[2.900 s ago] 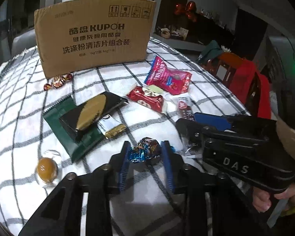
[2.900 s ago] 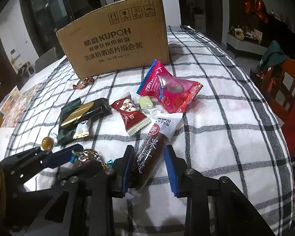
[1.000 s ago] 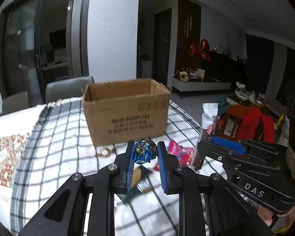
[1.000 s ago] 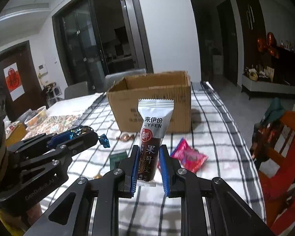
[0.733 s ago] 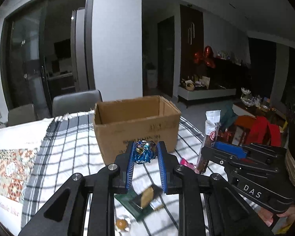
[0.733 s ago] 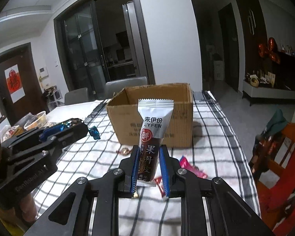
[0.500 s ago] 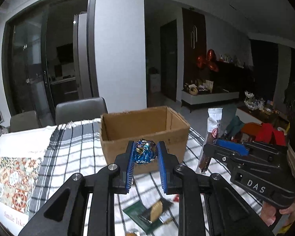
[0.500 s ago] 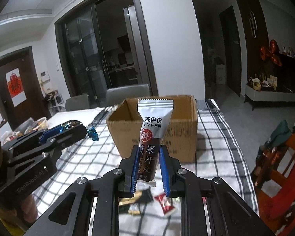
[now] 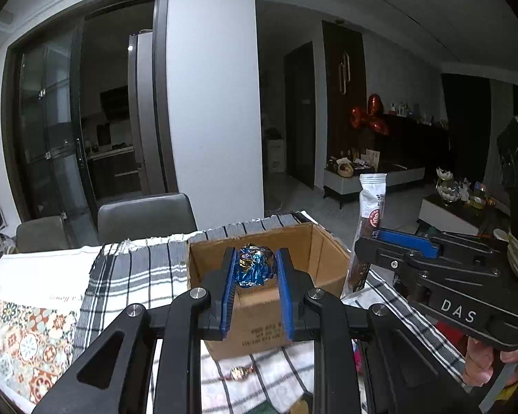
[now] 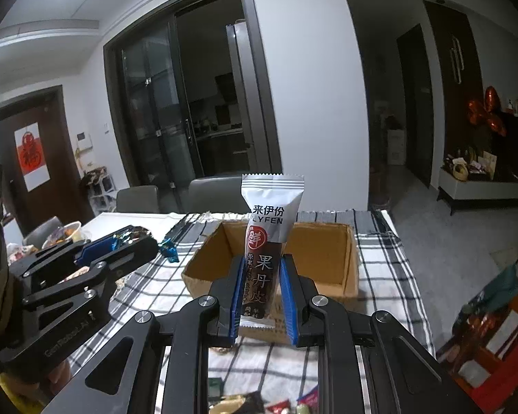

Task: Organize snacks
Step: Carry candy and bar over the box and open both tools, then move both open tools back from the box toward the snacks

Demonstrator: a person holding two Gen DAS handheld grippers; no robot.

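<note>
candy (image 9: 253,269), blue foil, pinched tight in left gripper (image 9: 255,270), held in the air over the near wall of the box (image 9: 323,255). right gripper (image 10: 260,284) clamped on the lower part of an upright snack bar (image 10: 266,241), also near the box. box open-topped on the checked cloth (image 9: 131,276). chairs (image 9: 145,215) beyond the table's far edge.

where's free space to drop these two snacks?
The cardboard box shows bare inner walls; its floor is hidden. Checked cloth right of the box is bare. The near cloth is crowded with wrappers, and a candy lies before the box.
</note>
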